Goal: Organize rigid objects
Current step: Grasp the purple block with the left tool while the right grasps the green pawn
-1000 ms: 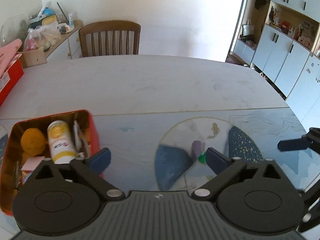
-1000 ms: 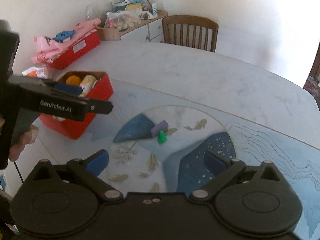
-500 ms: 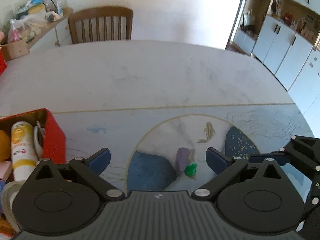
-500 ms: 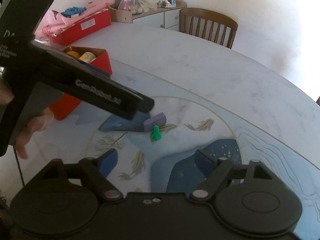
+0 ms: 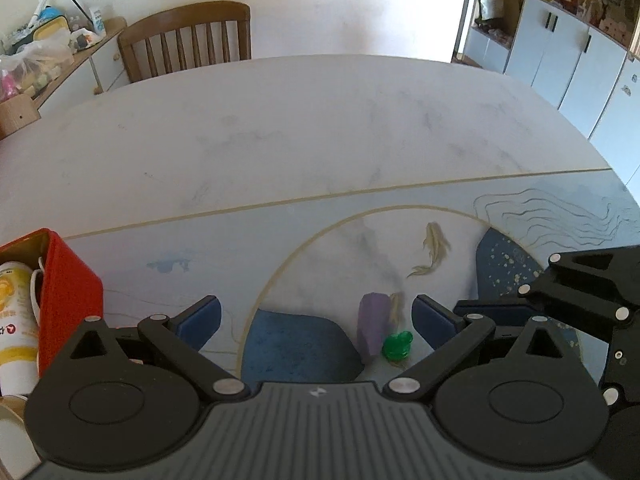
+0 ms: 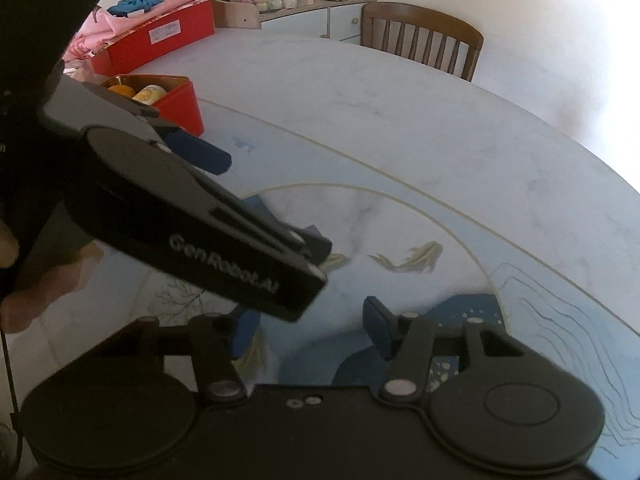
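Observation:
A purple block (image 5: 374, 328) lies on the patterned table mat with a small green piece (image 5: 396, 346) touching its right side. My left gripper (image 5: 316, 320) hangs open just above them. Both pieces sit between its blue fingers (image 5: 434, 320), close to the right one. My right gripper (image 6: 312, 328) points down at the mat to their right. Its jaws are closing with nothing between them. In the right wrist view the left gripper (image 6: 272, 204) crosses the picture and hides both pieces.
A red tin (image 5: 70, 292) holding a yellow-labelled bottle (image 5: 14, 320) and other items stands at the left. A person's hand (image 6: 24, 296) holds the left gripper. Beyond the table (image 5: 300, 128) are a wooden chair (image 5: 188, 36), a cluttered sideboard and white cabinets (image 5: 576, 60).
Both grippers came lower and nearer the purple block and green piece. The left gripper shifted right, away from the red tin. The right gripper's jaws narrowed.

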Demonstrator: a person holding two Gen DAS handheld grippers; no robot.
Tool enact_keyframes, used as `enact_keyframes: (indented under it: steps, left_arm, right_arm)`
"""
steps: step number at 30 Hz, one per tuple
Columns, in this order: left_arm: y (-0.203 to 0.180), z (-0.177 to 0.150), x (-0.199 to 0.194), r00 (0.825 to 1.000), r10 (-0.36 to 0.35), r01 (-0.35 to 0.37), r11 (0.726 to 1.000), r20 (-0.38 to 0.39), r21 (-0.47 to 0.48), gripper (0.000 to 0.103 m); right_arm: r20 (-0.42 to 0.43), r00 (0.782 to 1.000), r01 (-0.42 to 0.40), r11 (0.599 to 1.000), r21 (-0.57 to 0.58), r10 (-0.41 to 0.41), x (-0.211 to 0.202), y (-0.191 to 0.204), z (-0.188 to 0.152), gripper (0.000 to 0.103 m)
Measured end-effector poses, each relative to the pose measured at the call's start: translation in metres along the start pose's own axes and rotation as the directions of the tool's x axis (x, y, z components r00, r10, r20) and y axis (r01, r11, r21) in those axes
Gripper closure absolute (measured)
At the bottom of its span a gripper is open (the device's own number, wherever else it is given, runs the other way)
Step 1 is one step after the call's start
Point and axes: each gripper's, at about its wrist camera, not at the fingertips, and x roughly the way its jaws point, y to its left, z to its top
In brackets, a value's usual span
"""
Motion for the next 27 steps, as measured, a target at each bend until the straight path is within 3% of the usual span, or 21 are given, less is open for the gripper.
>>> enact_keyframes:
  steps: [5, 7, 9, 13, 15, 20, 22, 24, 27]
  left_arm:
    - [-0.0017, 0.0005, 0.0061, 1.000, 0.016, -0.016, 1.000, -0.008, 0.005, 0.002]
    - [-0.0036, 0.0008, 0.0064, 1.000, 0.012, -0.012, 1.000, -0.003, 0.014, 0.008]
    - [-0.0051, 0.0009, 0.0083, 1.000, -0.006, 0.006, 1.000, -0.015, 0.015, 0.019]
    - [-0.0061, 0.0016, 0.0097, 1.000, -0.026, 0.026, 0.999, -0.017, 0.018, 0.030]
    - [-0.0062, 0.0022, 0.0098, 0.999, -0.043, 0.043, 0.999, -0.020, 0.009, 0.043]
    - [-0.0080, 0.0012, 0.0094, 0.997, -0.073, 0.073, 0.997, -0.018, -0.001, 0.069]
    - [-0.0086, 0.0010, 0.0091, 0.997, -0.077, 0.076, 0.997, -0.018, -0.005, 0.071]
    - [-0.0078, 0.0012, 0.0091, 0.996, -0.084, 0.084, 0.996, -0.017, -0.011, 0.082]
    - [-0.0082, 0.0005, 0.0087, 0.997, -0.080, 0.080, 0.997, -0.016, -0.005, 0.082]
  right_arm:
    - [0.016, 1.000, -0.005, 1.000, -0.018, 0.005, 0.0055, 0.0002, 0.0033, 0.062]
    - [0.023, 1.000, -0.010, 1.000, -0.014, 0.010, 0.0066, -0.0009, 0.0047, 0.064]
    - [0.032, 0.999, -0.010, 1.000, -0.012, 0.010, 0.0070, -0.0015, 0.0046, 0.068]
    - [0.047, 0.999, -0.014, 1.000, -0.018, 0.015, 0.0081, -0.0013, 0.0051, 0.074]
    - [0.053, 0.998, -0.019, 1.000, -0.022, 0.021, 0.0082, -0.0011, 0.0049, 0.077]
    - [0.062, 0.998, -0.020, 0.999, -0.039, 0.022, 0.0081, -0.0001, 0.0024, 0.097]
    - [0.062, 0.998, -0.021, 0.999, -0.034, 0.024, 0.0068, -0.0032, 0.0005, 0.100]
    - [0.061, 0.998, -0.019, 0.999, -0.028, 0.021, 0.0059, -0.0054, -0.0009, 0.103]
    - [0.061, 0.998, -0.010, 1.000, -0.012, 0.010, 0.0047, -0.0072, -0.0022, 0.103]
